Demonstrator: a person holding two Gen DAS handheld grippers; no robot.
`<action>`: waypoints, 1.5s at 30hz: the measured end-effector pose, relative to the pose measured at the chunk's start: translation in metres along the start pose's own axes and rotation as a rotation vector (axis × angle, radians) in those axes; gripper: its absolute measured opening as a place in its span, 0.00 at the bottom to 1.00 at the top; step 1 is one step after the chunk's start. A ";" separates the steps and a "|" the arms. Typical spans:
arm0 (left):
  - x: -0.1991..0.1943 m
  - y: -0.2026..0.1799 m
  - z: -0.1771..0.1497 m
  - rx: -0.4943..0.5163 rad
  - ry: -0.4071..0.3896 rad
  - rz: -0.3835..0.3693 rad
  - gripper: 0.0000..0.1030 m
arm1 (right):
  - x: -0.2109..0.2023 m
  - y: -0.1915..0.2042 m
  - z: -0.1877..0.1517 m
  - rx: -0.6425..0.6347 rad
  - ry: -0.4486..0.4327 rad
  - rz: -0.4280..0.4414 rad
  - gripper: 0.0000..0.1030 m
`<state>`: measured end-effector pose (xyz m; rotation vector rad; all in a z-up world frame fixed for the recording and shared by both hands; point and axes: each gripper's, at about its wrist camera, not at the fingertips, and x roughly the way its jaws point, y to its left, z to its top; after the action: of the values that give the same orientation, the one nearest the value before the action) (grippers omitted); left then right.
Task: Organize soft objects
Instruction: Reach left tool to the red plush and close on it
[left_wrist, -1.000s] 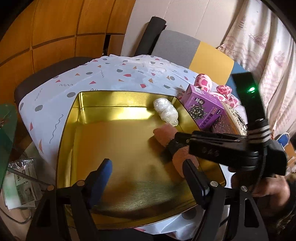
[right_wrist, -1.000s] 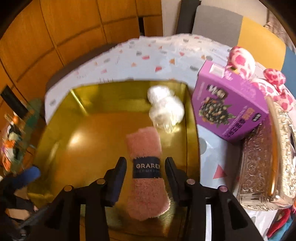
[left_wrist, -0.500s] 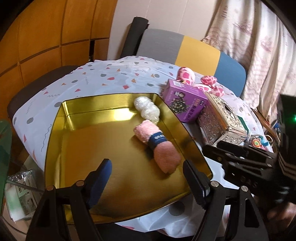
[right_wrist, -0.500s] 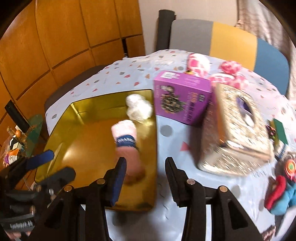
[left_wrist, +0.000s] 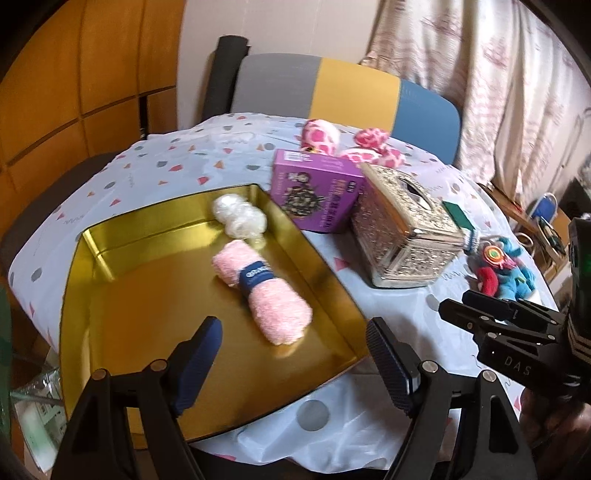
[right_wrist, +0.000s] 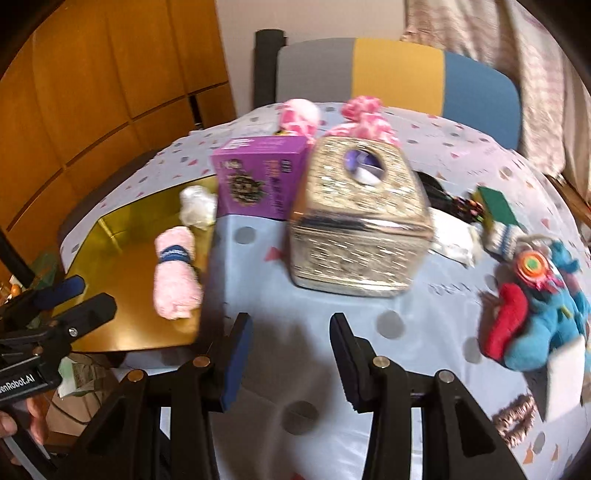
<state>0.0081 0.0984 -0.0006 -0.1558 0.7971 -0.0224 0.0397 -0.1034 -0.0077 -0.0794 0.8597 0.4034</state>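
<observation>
We've pulled our right gripper (right_wrist: 288, 354) off the pink rolled towel (left_wrist: 262, 286), jaws narrow and empty; it's left lying in the gold tray (left_wrist: 122, 295) beyond our wide-open, empty left gripper (left_wrist: 291, 363), sorted with the other softies.

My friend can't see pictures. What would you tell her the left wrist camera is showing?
A rolled pink towel and a white fluffy bundle lie in a gold tray on a spotted tablecloth. The open left gripper hangs empty over the tray. Right of the tray stand a purple box and a silver tissue box.
</observation>
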 end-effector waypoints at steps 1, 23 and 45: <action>0.001 -0.004 0.001 0.011 0.004 -0.004 0.78 | -0.002 -0.005 -0.002 0.008 0.000 -0.008 0.43; 0.032 -0.123 0.016 0.260 0.106 -0.253 0.78 | -0.094 -0.212 -0.042 0.292 -0.078 -0.415 0.43; 0.136 -0.285 0.030 0.421 0.269 -0.436 0.57 | -0.129 -0.316 -0.088 0.768 -0.242 -0.342 0.43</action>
<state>0.1356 -0.1899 -0.0348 0.0780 0.9954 -0.6307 0.0206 -0.4554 0.0021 0.5175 0.6969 -0.2496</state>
